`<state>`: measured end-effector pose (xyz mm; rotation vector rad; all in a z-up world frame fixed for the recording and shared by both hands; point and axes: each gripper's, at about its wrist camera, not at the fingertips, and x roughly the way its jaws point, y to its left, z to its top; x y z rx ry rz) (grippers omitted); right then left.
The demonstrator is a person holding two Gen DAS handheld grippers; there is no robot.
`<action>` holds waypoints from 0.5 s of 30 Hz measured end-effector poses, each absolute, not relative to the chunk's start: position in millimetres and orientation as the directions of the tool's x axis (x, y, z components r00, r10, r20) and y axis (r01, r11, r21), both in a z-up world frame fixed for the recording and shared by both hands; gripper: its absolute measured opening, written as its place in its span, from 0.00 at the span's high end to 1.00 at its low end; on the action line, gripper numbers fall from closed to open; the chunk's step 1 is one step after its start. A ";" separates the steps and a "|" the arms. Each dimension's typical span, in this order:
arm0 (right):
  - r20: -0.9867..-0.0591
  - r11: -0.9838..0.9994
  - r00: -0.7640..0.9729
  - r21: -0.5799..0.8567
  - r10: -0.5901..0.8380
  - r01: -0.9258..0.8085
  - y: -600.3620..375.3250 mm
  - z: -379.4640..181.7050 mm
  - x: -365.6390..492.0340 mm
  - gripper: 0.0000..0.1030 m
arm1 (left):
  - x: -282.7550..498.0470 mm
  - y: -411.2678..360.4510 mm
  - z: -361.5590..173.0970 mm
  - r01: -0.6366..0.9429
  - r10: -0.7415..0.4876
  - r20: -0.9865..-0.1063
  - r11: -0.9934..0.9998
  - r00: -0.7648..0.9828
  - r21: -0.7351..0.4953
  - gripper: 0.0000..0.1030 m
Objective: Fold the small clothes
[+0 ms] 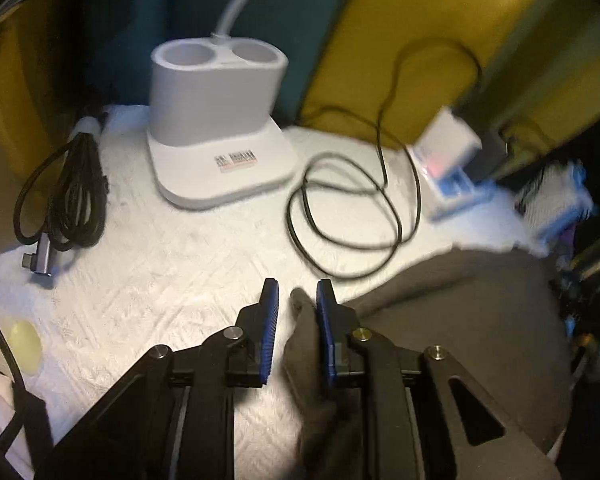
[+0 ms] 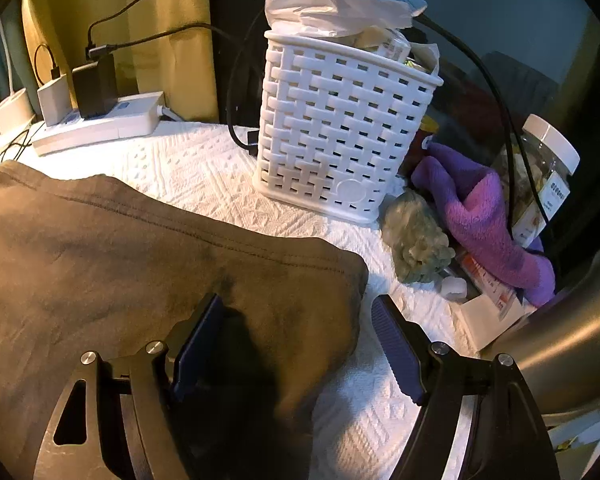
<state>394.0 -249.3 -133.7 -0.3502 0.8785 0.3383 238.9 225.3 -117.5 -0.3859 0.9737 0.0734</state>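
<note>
A dark brown garment (image 2: 140, 248) lies on the white textured table cover (image 2: 204, 168). In the right wrist view my right gripper (image 2: 296, 312) is open, its jaws astride the garment's right corner, the left finger over the cloth and the right finger over the bare cover. In the left wrist view the garment (image 1: 460, 304) fills the lower right, and a pinch of its edge stands between the fingers of my left gripper (image 1: 298, 296). The jaws are narrow, with a gap left of the cloth, so the grip is unclear.
A white lamp base (image 1: 216, 120), a bundled black cable (image 1: 68, 200) and a loose black cord (image 1: 352, 216) lie ahead of the left gripper. A white woven basket (image 2: 340, 128), a power strip (image 2: 96, 124), purple socks (image 2: 484, 216), a green cloth (image 2: 416, 240) and a jar (image 2: 544, 176) surround the right.
</note>
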 end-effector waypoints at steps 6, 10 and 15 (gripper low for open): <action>-0.786 0.894 0.600 -0.153 0.147 -0.420 -252.6 -133.1 389.1 0.24 | 233.9 199.6 -116.1 -0.170 -0.066 -0.860 0.970 0.506 -0.174 0.84; -0.784 0.896 0.603 -0.150 0.149 -0.417 -253.7 -133.5 389.3 0.24 | 228.5 197.9 -111.4 -0.175 -0.006 -0.836 0.977 0.549 -0.122 0.87; -0.776 0.898 0.617 -0.169 0.132 -0.406 -252.4 -131.9 387.7 0.24 | 226.2 205.5 -82.6 -0.210 0.109 -0.733 0.976 0.672 -0.047 0.97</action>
